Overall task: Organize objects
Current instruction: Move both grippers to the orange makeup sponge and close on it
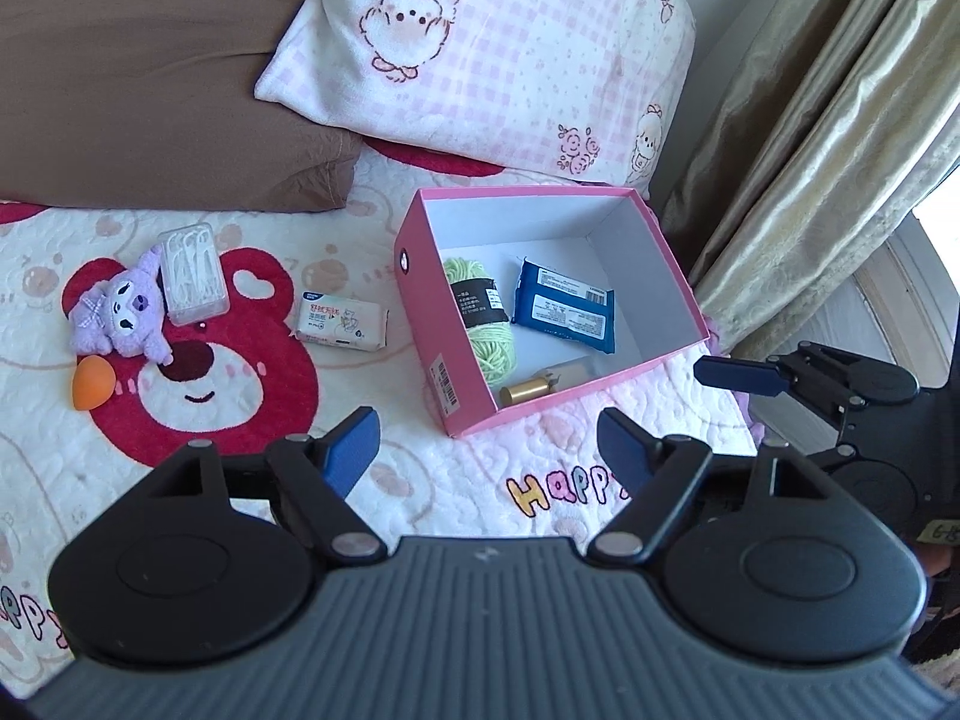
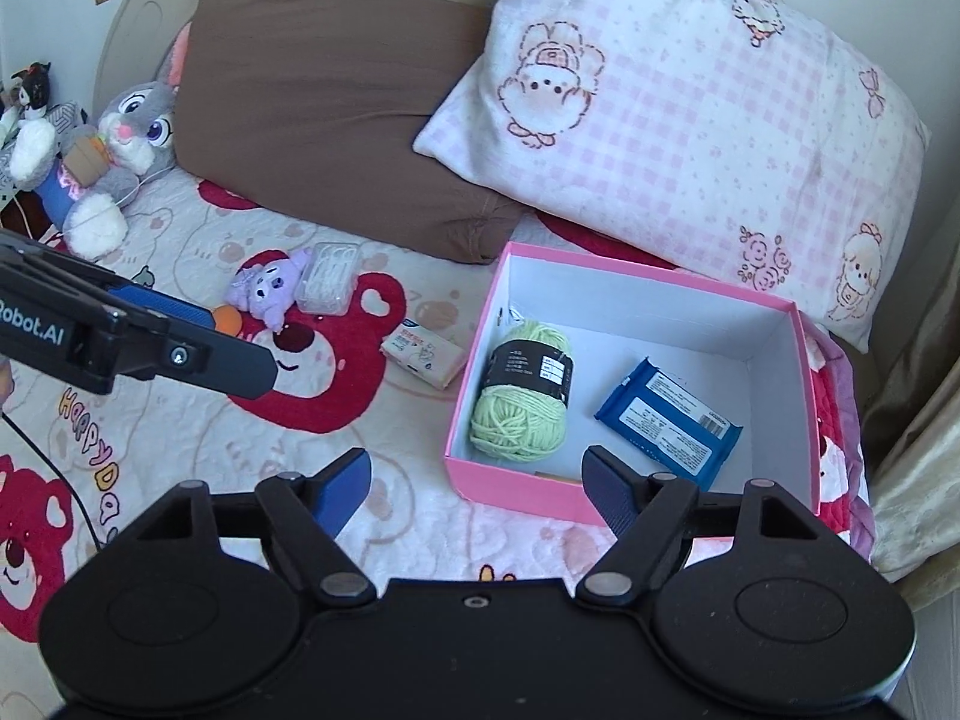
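Observation:
A pink box (image 1: 420, 324) (image 2: 510, 483) lies open on the bed. Inside are green yarn (image 1: 480, 312) (image 2: 522, 402), a blue packet (image 1: 564, 307) (image 2: 669, 420) and a gold-capped bottle (image 1: 543, 384). Left of the box lie a white tissue pack (image 1: 341, 324) (image 2: 423, 355), a clear floss-pick case (image 1: 192, 273) (image 2: 329, 279), a purple plush (image 1: 123, 312) (image 2: 270, 288) and an orange sponge (image 1: 91, 385) (image 2: 228, 318). My left gripper (image 1: 489, 453) is open and empty before the box. My right gripper (image 2: 477, 480) is open and empty at the box's near edge.
A brown pillow (image 1: 150, 90) (image 2: 330, 120) and a pink checked pillow (image 1: 498, 54) (image 2: 690, 120) lie behind. A grey rabbit plush (image 2: 114, 162) sits at the far left. Curtains (image 1: 810, 150) hang on the right. The bedspread (image 1: 180, 420) has a red bear print.

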Available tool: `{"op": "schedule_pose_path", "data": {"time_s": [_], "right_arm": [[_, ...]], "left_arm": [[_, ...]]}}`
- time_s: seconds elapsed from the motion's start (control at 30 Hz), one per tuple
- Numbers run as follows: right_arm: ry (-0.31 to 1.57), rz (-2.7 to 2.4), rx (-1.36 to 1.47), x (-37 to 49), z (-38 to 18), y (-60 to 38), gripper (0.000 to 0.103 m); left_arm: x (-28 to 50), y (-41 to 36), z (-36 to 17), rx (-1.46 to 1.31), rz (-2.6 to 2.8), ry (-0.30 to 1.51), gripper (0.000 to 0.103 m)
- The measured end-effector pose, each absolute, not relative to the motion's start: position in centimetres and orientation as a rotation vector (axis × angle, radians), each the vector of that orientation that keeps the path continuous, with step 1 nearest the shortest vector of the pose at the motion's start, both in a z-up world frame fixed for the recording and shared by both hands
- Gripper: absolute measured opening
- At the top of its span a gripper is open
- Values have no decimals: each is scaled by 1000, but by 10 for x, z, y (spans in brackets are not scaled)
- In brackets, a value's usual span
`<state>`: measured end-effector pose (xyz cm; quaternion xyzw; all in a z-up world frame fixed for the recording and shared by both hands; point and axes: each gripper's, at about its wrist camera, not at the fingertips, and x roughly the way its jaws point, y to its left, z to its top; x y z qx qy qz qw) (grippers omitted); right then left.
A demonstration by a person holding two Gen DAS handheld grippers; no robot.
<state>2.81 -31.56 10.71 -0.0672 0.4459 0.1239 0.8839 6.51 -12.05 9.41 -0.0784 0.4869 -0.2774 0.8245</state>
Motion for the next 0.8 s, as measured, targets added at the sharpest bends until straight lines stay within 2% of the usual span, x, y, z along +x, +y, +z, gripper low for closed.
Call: {"op": "schedule_pose_path", "data": {"time_s": [0.1, 0.3, 0.37, 0.6, 0.8], "right_arm": [[877, 349, -140, 25, 111, -296, 85], [820, 510, -98, 33, 101, -251, 85], [807, 546, -117, 39, 93, -231, 85], [710, 594, -81, 64, 54, -193, 86], [648, 543, -168, 83, 22, -158, 86]], "left_arm": [[64, -102, 92, -160, -607, 1008, 79], [63, -57, 79, -176, -565, 930, 80], [66, -40, 70, -195, -541, 926, 83], [84, 4, 41, -160, -429, 872, 83], [98, 22, 16, -116, -443, 828, 83]]}}
